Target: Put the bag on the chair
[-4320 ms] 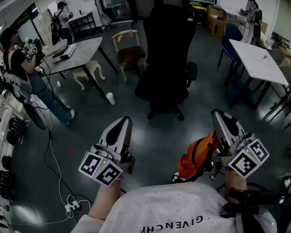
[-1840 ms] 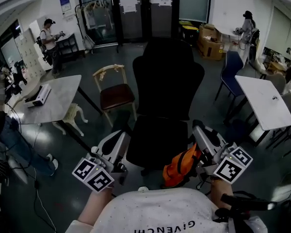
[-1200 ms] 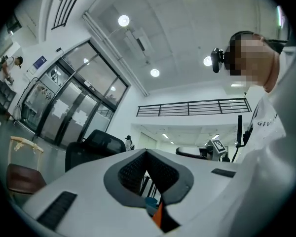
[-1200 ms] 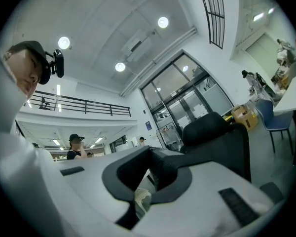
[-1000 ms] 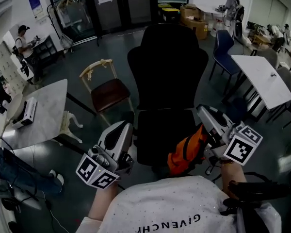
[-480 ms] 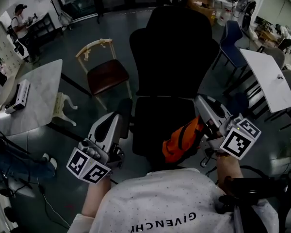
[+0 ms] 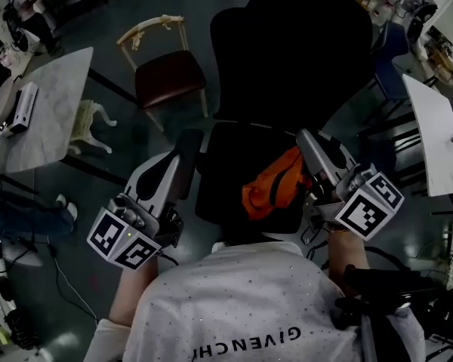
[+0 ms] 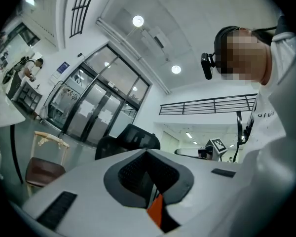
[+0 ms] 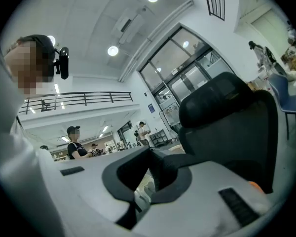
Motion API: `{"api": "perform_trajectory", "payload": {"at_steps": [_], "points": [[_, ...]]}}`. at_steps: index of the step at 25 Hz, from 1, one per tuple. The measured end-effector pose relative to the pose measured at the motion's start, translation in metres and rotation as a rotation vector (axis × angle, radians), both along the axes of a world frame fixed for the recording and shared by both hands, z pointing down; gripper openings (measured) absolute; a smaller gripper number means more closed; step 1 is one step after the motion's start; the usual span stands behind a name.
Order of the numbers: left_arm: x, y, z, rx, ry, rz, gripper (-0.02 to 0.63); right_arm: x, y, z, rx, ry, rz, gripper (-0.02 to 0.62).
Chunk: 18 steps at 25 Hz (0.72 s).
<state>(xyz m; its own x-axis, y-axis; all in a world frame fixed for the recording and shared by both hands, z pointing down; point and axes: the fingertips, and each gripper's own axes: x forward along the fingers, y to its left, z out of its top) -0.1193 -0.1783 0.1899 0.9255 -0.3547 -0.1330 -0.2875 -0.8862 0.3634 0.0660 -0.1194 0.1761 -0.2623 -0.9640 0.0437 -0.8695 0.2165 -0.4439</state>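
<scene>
**Orange bag (image 7: 270,188) hangs from the clenched right tongs (image 7: 308,143), over the black chair (image 7: 226,164).**
Left tongs (image 7: 187,143) are clenched on nothing, well apart from the bag. Risk: let go this near the seat's front edge, the limp bag may slump and slide off; whether it touches the seat is unclear.

Head view dim, underexposed; black chair (image 7: 287,66) shows no surface detail. Gripper views bright, lit by round ceiling lamps (image 8: 138,20). Strong fisheye bending, dark vignetted corners.
</scene>
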Motion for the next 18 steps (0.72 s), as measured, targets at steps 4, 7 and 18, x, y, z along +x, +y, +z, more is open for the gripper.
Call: {"api": "perform_trajectory", "payload": {"at_steps": [4, 7, 18], "points": [[0.007, -0.025, 0.014, -0.041, -0.024, -0.056, 0.000, 0.012, -0.038, 0.018, -0.023, -0.022, -0.037, -0.002], [0.013, -0.034, 0.024, -0.060, -0.050, -0.071, 0.000, 0.022, -0.059, 0.028, -0.028, -0.035, -0.057, -0.002], [0.027, -0.047, 0.063, -0.151, -0.150, -0.121, 0.000, 0.045, -0.120, 0.082, -0.111, -0.085, -0.106, -0.002]]}}
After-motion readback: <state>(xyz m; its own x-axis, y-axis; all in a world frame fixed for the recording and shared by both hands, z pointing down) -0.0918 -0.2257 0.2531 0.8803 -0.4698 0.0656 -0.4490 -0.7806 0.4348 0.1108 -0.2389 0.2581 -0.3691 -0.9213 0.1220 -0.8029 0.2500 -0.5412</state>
